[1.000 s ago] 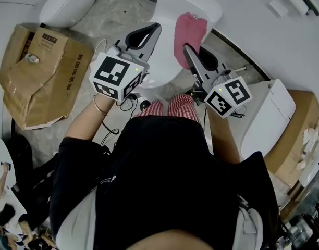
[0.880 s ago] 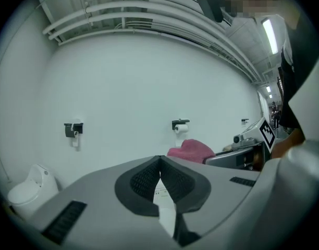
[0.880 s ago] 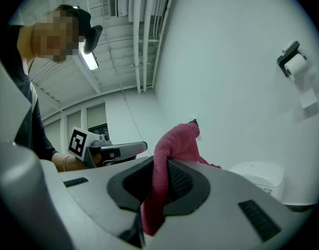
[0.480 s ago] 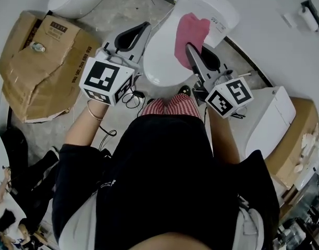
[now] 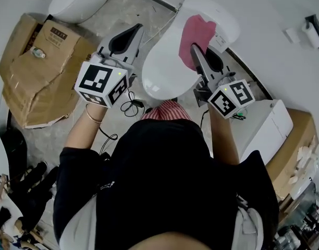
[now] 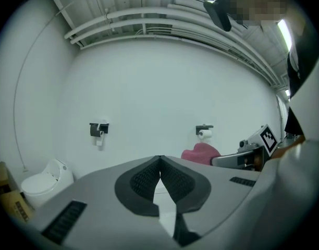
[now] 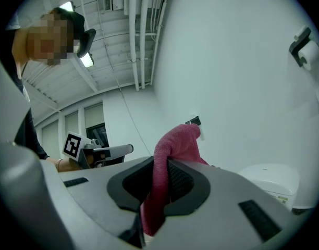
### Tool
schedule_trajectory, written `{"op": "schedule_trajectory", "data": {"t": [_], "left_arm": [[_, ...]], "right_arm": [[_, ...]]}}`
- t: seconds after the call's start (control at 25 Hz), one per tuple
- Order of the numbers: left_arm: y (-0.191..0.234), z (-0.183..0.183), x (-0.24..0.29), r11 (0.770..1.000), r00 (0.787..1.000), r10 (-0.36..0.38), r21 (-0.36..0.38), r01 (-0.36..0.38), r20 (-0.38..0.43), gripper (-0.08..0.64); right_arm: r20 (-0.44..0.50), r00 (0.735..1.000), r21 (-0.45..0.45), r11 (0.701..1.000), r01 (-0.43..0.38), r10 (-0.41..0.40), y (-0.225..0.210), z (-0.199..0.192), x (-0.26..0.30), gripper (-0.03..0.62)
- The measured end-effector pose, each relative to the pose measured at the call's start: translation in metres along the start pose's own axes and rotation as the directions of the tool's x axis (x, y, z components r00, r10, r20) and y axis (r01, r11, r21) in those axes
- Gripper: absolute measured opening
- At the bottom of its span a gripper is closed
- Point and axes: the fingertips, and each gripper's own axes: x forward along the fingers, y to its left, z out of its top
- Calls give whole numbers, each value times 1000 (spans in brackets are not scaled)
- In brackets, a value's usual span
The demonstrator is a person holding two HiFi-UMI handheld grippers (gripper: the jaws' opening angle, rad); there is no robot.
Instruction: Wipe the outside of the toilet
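Observation:
The white toilet [image 5: 162,69] stands lid down in front of me in the head view. A pink cloth [image 5: 195,31] lies over the rear of its lid, and my right gripper [image 5: 193,48] is shut on it. In the right gripper view the cloth [image 7: 175,145] stands pinched between the black pads of that gripper [image 7: 160,177]. My left gripper [image 5: 137,28] hangs over the floor just left of the toilet. Its jaws are shut with nothing between them, the pads meeting at the tip of the left gripper [image 6: 159,158]. From there the cloth [image 6: 200,153] shows to the right.
Flattened cardboard boxes [image 5: 37,72] lie on the floor at left, and a second toilet [image 5: 78,1] stands beyond them. Cables [image 5: 131,106] trail near my feet. Another white toilet [image 5: 264,129] and a cardboard box [image 5: 297,139] are at right. Paper holders [image 6: 98,129] hang on the wall.
My left gripper has shifted left, off the toilet's edge to beside it. The right gripper has kept hold of the cloth over the lid.

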Motion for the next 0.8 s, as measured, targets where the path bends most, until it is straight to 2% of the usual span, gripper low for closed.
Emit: {"op": "schedule_trajectory", "data": {"t": [0.12,0.24,0.56,0.8], "left_arm": [[14,9,20,999,999,33,6,-33,5,9],[18,8,33,999,999,42,33,-42,-4,9],[50,-1,47,997,996,73,15,-73,-47,9],[71,8,56,999,1000,26,37,-25,-12,9]], "right_arm": [[-11,1000,10,1000,-20,20,-22,4,7,55],[2,1000,4,1000,-5,5,-44,13,13,55],[-2,1000,23,999,28,-28,-74,10,25,55],[-4,997,18,997,81,-81,-73,5,42,55]]}}
